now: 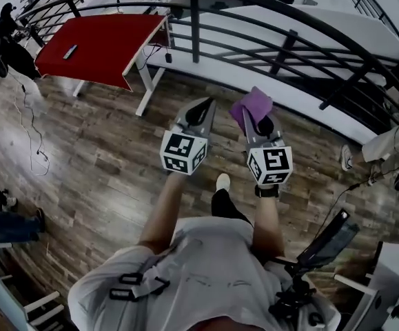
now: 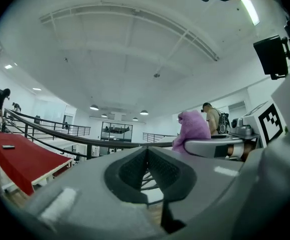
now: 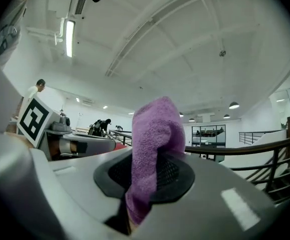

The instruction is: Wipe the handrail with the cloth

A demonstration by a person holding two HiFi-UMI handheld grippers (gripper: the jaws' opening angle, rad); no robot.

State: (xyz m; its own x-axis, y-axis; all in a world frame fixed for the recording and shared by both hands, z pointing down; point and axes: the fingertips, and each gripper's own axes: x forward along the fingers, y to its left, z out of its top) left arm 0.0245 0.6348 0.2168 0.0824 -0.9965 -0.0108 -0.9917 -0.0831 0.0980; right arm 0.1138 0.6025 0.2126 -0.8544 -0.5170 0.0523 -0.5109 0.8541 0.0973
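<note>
A dark curved metal handrail [image 1: 254, 5] tops the railing ahead of me and crosses the left gripper view as the handrail [image 2: 59, 134] and the right gripper view as the handrail [image 3: 255, 145]. My right gripper [image 1: 258, 121] is shut on a purple cloth [image 1: 251, 106], which stands up between the jaws as the cloth [image 3: 155, 149]. My left gripper [image 1: 200, 109] is shut with nothing in it, and from it the cloth [image 2: 191, 129] shows to the right. Both grippers are held side by side, short of the rail.
A red-topped table [image 1: 99, 43] with white legs stands at the left beside the railing. A person [image 2: 214, 118] stands in the distance. Bags and cables [image 1: 6, 43] lie at the far left. A white desk [image 1: 392, 274] is at my right. Wooden floor [image 1: 96, 164] lies below.
</note>
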